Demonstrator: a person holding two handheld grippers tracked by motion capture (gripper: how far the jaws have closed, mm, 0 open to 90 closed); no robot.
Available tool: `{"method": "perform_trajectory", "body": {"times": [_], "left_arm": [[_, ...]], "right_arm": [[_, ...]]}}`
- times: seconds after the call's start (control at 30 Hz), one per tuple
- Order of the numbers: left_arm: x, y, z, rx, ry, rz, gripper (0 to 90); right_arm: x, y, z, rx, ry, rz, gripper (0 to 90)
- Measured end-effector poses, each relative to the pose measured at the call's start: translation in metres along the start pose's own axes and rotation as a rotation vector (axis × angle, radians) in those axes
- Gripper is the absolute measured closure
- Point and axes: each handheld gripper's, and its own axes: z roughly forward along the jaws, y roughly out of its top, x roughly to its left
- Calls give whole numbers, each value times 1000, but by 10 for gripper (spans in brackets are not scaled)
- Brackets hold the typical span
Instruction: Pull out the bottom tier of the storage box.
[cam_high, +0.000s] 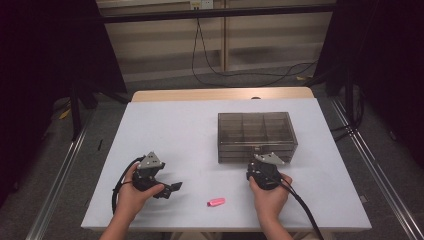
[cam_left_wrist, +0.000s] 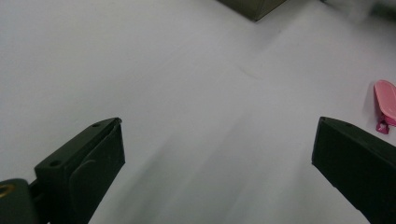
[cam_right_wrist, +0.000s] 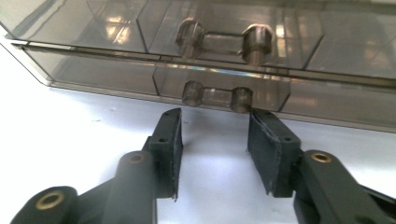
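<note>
From above, the person's two hands rest near the front edge of a white table (cam_high: 175, 125). The right gripper (cam_high: 261, 161) sits just in front of a smoky, see-through drawer box (cam_high: 255, 134), nose toward its front face. The left gripper (cam_high: 172, 188) is well apart from it on the other side, pointing toward a small pink clip (cam_high: 216, 202) that lies on the table between the two hands, near the front edge.

The right gripper view gives what the high view cannot: the box has stacked drawers, each with a clear bar handle on two round posts. The lower handle (cam_right_wrist: 217, 96) is just beyond the jaw tips, which stand half spread either side of it with bare table between them. Whether the right-hand tip touches the handle's post is hard to say; they are very close. The pads are not pinching anything.

The left gripper view shows its jaws spread wide over bare table, nothing between them. The pink clip (cam_left_wrist: 385, 105) is cut off by the picture's right edge, just past the right-hand jaw, and a corner of the drawer box (cam_left_wrist: 254, 7) pokes in at the top.

From above, the drawer fronts are dark and the handles barely show. What lies in the compartments I cannot tell.
</note>
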Motion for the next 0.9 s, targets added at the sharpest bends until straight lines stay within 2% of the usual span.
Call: {"method": "perform_trajectory", "body": {"times": [0.17, 0.37, 0.47, 0.53, 0.8, 0.9], "left_arm": [[1, 0, 0, 6, 4, 7, 25], [1, 0, -1, 6, 10, 7, 25], [1, 0, -1, 6, 8, 8, 25], [1, -1, 1, 3, -5, 1, 25], [1, 0, 0, 7, 12, 7, 25], [1, 0, 0, 1, 4, 2, 25]], "right_arm": [[3, 1, 1, -9, -16, 4, 522], [6, 5, 5, 4, -38, 17, 495], [7, 5, 6, 0, -50, 45, 532], [7, 5, 6, 1, -55, 47, 550], [7, 5, 6, 0, -55, 54, 564], [7, 5, 5, -2, -51, 59, 564]]}}
